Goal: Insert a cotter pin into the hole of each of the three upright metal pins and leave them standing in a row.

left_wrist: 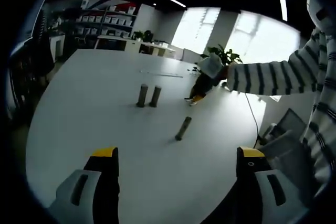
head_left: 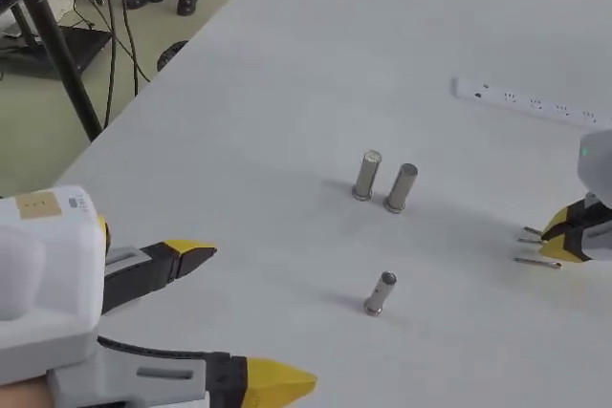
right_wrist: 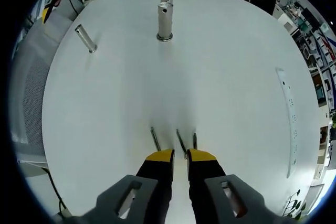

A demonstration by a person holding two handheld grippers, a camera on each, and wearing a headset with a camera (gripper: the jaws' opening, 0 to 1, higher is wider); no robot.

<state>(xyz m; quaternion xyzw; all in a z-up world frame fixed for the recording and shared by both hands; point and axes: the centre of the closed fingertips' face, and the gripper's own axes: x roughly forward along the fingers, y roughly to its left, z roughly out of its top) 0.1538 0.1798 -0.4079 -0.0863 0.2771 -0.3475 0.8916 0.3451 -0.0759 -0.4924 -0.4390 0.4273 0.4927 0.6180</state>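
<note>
Steel on white counter (head_left: 287, 64): three upright pins (head_left: 402, 188). Left tool (head_left: 263, 318) spread, empty; right tool (right_wrist: 181, 157) nearly closed at cotter pins (right_wrist: 155, 139), grip impossible to tell. Risks toppling a pin with a skewed push.

metal pins (head_left: 367, 176): three, upright. cotter pins (right_wrist: 181, 142): three, seen in the right gripper view. power strip (head_left: 531, 102): one. table (head_left: 287, 93): one. grippers: two, the left gripper (left_wrist: 177, 153) and the right gripper (right_wrist: 180, 156).
</note>
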